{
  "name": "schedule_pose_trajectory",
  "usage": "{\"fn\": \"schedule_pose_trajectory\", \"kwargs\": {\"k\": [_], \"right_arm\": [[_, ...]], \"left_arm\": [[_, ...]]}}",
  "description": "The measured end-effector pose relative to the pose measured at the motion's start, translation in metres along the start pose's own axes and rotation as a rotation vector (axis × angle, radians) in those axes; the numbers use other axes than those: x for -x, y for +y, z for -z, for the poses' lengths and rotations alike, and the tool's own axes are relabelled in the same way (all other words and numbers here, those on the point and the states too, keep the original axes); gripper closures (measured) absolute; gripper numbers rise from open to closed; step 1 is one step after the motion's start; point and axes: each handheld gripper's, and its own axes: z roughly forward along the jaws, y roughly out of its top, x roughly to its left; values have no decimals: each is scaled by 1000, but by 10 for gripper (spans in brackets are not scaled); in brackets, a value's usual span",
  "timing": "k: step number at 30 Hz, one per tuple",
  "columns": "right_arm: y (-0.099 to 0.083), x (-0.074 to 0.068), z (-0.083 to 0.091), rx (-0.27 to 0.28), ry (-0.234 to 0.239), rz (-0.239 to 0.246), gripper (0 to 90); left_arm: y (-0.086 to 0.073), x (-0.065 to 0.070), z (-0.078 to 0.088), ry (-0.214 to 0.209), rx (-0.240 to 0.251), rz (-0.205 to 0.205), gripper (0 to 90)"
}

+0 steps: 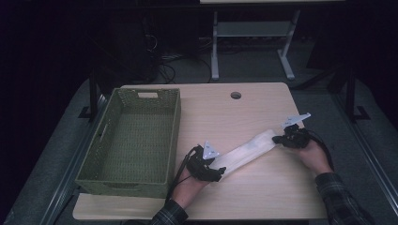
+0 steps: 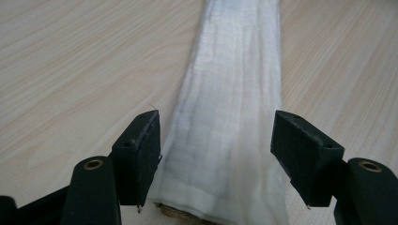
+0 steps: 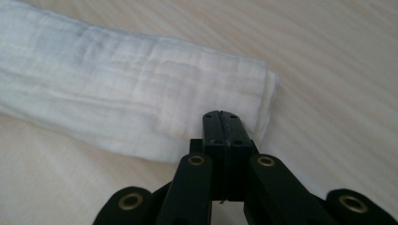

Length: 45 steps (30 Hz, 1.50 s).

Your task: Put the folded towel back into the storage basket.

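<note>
L tool (image 2: pixel 216 154) wide astride folded cloth (image 2: pixel 234 117); R tool (image 3: pixel 221 121) closed, empty, beside cloth end.

A green woven basket (image 1: pixel 133 140) stands on the left part of the light wooden table (image 1: pixel 253 187), its long side running from near to far, with a cut-out handle in its far wall. A round hole (image 1: pixel 235 95) sits in the tabletop near the far edge. Beyond the table, on the grey floor, stands a white metal frame (image 1: pixel 253 33), with dark cables (image 1: pixel 164 65) to its left.
</note>
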Motion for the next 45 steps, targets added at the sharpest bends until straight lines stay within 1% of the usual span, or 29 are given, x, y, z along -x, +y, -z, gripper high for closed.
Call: {"fn": "schedule_pose_trajectory", "kwargs": {"k": [2, 4, 6, 8, 10, 12, 13, 14, 15, 16, 17, 18, 19, 20, 21, 22, 24, 27, 29, 31, 32, 33, 34, 37, 39, 40, 41, 42, 45], "right_arm": [[5, 4, -6, 15, 8, 8, 897], [11, 7, -10, 11, 19, 5, 896], [17, 8, -15, 12, 12, 29, 896], [23, 9, -19, 13, 20, 37, 896], [26, 10, -22, 12, 23, 47, 896], [26, 10, -22, 13, 26, 52, 890], [26, 10, -21, 14, 26, 53, 849], [26, 11, -19, 28, 31, 46, 786], [26, 12, -16, 39, 34, 34, 766], [25, 13, -13, 53, 42, 31, 740], [25, 12, -9, 68, 47, 24, 692], [24, 10, -6, 79, 46, 14, 654], [23, 9, -4, 79, 41, 26, 629], [22, 8, -3, 84, 37, 34, 594], [21, 6, -2, 83, 38, 23, 561], [20, 4, 0, 88, 36, 26, 529], [20, 3, 1, 98, 42, 17, 497], [21, 2, 3, 122, 63, 7, 460], [21, 0, 3, 128, 71, 3, 451], [21, -2, 3, 124, 70, 8, 441], [20, -3, 3, 120, 69, 12, 438], [20, -4, 3, 119, 68, 18, 433], [20, -5, 4, 121, 66, 22, 430], [21, -6, 5, 128, 64, 24, 418], [21, -6, 6, 125, 63, 23, 403], [21, -7, 6, 124, 67, 21, 401], [20, -7, 6, 125, 69, 21, 397], [20, -7, 6, 126, 65, 28, 393], [20, -9, 6, 127, 72, 29, 381]], "left_arm": [[0, -1, -1, 3, 3, 1, 329], [0, -3, 0, 4, -1, 1, 329], [-1, -4, 0, 9, 1, 4, 329], [-1, -6, 1, 14, 5, 10, 329], [-1, -8, 1, 17, 1, 14, 330], [-1, -9, 2, 12, -1, 28, 337], [0, -10, 2, 17, 6, 34, 342], [0, -10, 2, 17, 9, 38, 355], [2, -11, 2, 13, 12, 45, 388], [4, -11, 2, 16, 17, 43, 429], [5, -11, 1, 28, 21, 32, 463], [7, -11, 1, 31, 27, 36, 518], [10, -12, 0, 34, 27, 36, 564], [11, -13, -2, 41, 23, 34, 617], [13, -16, -4, 48, 14, 32, 686], [13, -18, -6, 57, 4, 23, 732], [14, -21, -12, 57, -28, 30, 802], [12, -22, -23, 26, -74, 30, 874], [10, -19, -27, -2, -101, 21, 887], [10, -16, -29, -11, -116, -4, 893], [9, -13, -30, -18, -113, 2, 893], [10, -13, -29, -20, -120, -12, 894], [10, -11, -30, -30, -120, -3, 894], [9, -9, -28, -73, -130, -5, 893], [8, -6, -27, -95, -137, -17, 893], [8, -4, -27, -97, -143, -40, 893], [9, -2, -26, -108, -148, -50, 893], [9, 0, -27, -117, -146, -51, 893], [9, 7, -28, -155, -146, -74, 893]]}}
